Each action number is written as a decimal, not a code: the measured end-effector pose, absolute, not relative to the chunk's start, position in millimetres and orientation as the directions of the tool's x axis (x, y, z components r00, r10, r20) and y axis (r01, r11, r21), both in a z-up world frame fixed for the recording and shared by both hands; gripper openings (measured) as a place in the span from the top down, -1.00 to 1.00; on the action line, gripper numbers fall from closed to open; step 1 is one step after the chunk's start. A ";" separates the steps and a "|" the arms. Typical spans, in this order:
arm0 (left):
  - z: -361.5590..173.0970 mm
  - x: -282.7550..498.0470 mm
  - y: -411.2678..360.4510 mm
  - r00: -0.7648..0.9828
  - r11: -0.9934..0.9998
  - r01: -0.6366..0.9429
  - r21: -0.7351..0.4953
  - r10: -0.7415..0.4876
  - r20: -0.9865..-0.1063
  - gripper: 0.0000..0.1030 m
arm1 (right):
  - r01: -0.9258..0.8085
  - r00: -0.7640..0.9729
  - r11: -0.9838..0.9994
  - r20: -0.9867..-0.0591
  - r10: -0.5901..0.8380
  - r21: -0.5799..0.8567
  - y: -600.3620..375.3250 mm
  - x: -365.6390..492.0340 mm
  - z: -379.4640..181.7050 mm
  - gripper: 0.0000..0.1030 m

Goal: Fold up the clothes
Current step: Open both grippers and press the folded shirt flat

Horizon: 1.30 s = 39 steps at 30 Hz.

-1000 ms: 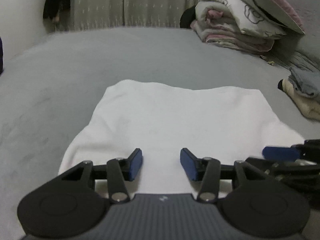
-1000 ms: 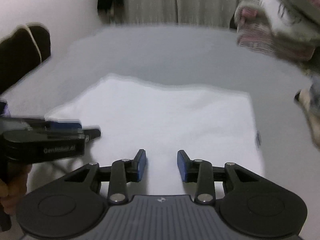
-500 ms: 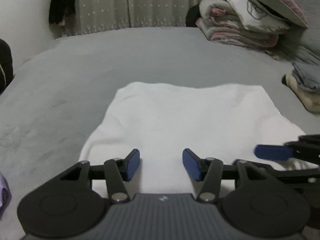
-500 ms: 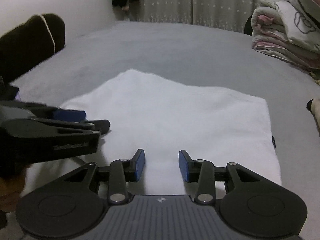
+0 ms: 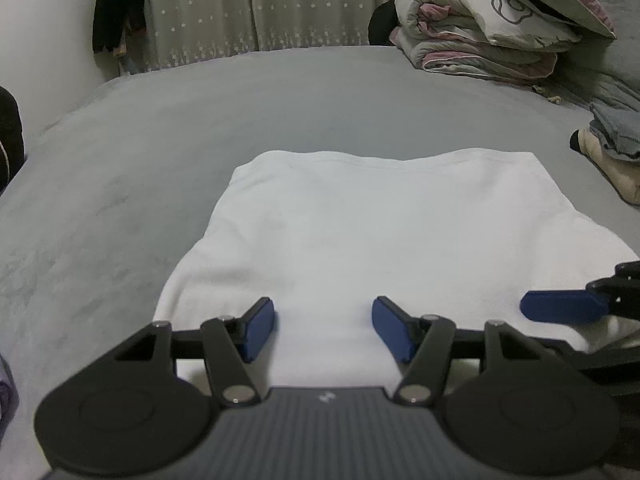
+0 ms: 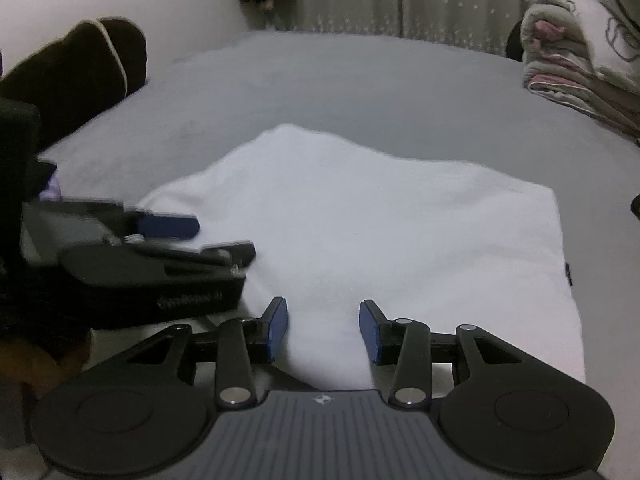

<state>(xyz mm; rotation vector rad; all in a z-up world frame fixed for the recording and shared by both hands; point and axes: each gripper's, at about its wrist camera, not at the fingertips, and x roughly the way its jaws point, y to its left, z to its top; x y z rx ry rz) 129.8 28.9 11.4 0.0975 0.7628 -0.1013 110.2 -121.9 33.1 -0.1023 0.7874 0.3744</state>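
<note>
A white garment lies folded flat in a rough rectangle on the grey bed cover. My left gripper hovers over its near edge towards the left corner. Its jaws are opening, with only flat cloth showing beneath the gap. My right gripper is over the near edge further right, jaws apart, with the white garment showing between them and not pinched. Each gripper shows in the other's view: a blue finger of the right one and the left one's fingers.
Folded quilts and a pillow are stacked at the back right. A small pile of clothes lies at the right edge and a dark bundle at the left. Behind the bed are curtains and a hanging dark garment.
The left gripper's jaws have spread wider. Both views have steadied and tipped slightly, showing more of the room behind. The white garment has not moved.
</note>
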 end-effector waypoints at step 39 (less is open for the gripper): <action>14.1 107.9 100.1 0.713 1.000 0.015 0.017 0.001 -0.701 0.02 | -0.067 0.625 0.980 -0.758 0.189 0.189 -242.6 94.5 30.4 0.03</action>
